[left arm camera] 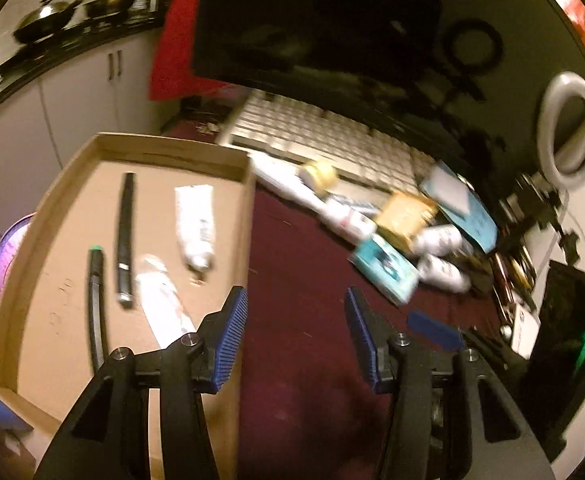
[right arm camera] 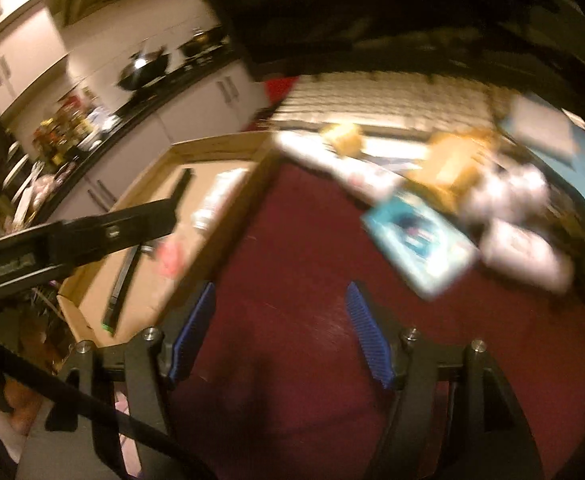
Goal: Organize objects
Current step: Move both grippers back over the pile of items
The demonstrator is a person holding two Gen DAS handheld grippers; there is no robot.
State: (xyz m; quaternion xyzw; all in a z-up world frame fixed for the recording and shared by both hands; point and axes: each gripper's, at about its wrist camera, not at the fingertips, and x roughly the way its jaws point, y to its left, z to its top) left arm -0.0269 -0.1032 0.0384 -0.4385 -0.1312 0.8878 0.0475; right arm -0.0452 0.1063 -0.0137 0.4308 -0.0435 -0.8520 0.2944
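Observation:
A shallow cardboard box [left arm camera: 248, 216] sits on the dark red table cover and holds two black pens [left arm camera: 124, 236] and two white tubes [left arm camera: 194, 220]. My left gripper [left arm camera: 294, 334] hovers open over the box's right wall and the red cover, with nothing between its blue pads. Right of it lies a pile: a teal box [left arm camera: 386, 272], a tan box [left arm camera: 406, 212], white bottles [left arm camera: 442, 268], a long white tube [left arm camera: 292, 184]. My right gripper [right arm camera: 280, 332] is open and empty above the red cover, near the cardboard box [right arm camera: 228, 216], with the teal box [right arm camera: 416, 240] ahead to its right.
A pale keyboard [left arm camera: 324, 132] lies behind the pile under a dark monitor [left arm camera: 316, 20]. A white ring light [left arm camera: 570, 132] and black gear stand at the right. The left gripper's black body [right arm camera: 72, 240] crosses the right wrist view. Kitchen counter with pans [left arm camera: 52, 24] lies beyond.

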